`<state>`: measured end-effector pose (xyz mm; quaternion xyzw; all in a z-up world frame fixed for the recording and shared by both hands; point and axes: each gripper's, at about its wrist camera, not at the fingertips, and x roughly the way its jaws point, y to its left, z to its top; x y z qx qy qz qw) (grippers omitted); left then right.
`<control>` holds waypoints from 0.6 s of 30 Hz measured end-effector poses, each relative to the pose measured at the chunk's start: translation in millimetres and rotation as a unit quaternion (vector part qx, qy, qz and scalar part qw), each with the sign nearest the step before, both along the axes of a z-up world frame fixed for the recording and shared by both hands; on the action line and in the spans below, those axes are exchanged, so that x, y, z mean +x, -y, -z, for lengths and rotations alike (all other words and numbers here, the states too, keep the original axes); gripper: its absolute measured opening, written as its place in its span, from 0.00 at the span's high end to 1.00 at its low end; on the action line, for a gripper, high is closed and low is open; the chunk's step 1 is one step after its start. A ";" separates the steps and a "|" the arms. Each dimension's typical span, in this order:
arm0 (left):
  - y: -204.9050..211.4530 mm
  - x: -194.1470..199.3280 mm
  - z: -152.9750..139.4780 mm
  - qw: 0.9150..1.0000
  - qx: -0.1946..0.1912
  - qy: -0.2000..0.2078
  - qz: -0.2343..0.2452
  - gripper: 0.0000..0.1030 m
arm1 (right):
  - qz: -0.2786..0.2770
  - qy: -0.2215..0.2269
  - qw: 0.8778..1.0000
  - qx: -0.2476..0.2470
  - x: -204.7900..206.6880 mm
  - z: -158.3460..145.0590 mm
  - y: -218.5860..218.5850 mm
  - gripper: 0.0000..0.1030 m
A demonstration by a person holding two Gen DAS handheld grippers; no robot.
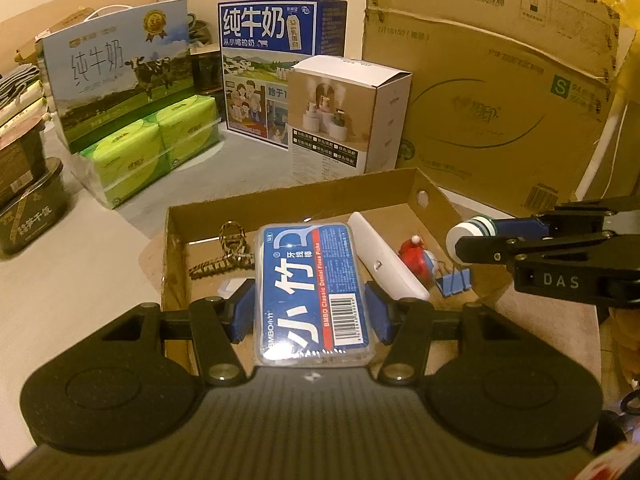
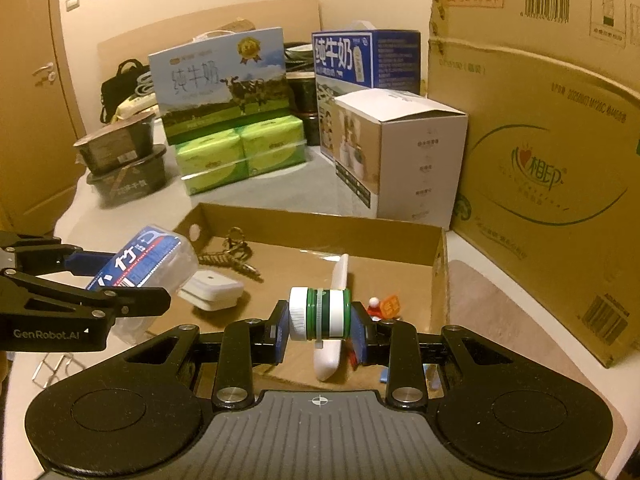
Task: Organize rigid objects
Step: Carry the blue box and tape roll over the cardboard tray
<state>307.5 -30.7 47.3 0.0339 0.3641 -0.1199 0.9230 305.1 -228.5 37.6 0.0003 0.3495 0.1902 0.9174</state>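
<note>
Lowering both loads gently into bare spots of the cardboard tray (image 1: 304, 190) seems best: the left tongs (image 1: 312, 312) pinching the floss pick box (image 1: 314, 292), the right tongs (image 2: 319, 330) pinching the small green-and-white bottle (image 2: 320, 314).

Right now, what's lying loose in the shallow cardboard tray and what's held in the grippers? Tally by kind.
Held, floss pick box in left gripper: 1
Held, green-and-white jar in right gripper: 1
Patterned hair claw: 1
White charger: 1
White slim case: 1
Santa figurine: 1
Blue binder clip: 1
Total: 7
</note>
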 end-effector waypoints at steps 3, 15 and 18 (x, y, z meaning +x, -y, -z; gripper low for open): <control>1.9 12.0 1.1 1.000 0.003 -0.001 0.004 0.48 | 0.004 -0.005 1.000 -0.003 11.8 4.4 2.1 0.69; 8.6 59.9 10.5 1.000 -0.003 -0.012 0.005 0.48 | 0.021 -0.021 1.000 0.001 57.2 15.5 13.9 0.69; 12.9 70.3 16.7 1.000 -0.005 -0.017 0.004 0.48 | 0.027 -0.022 0.999 0.002 66.3 18.2 19.3 0.69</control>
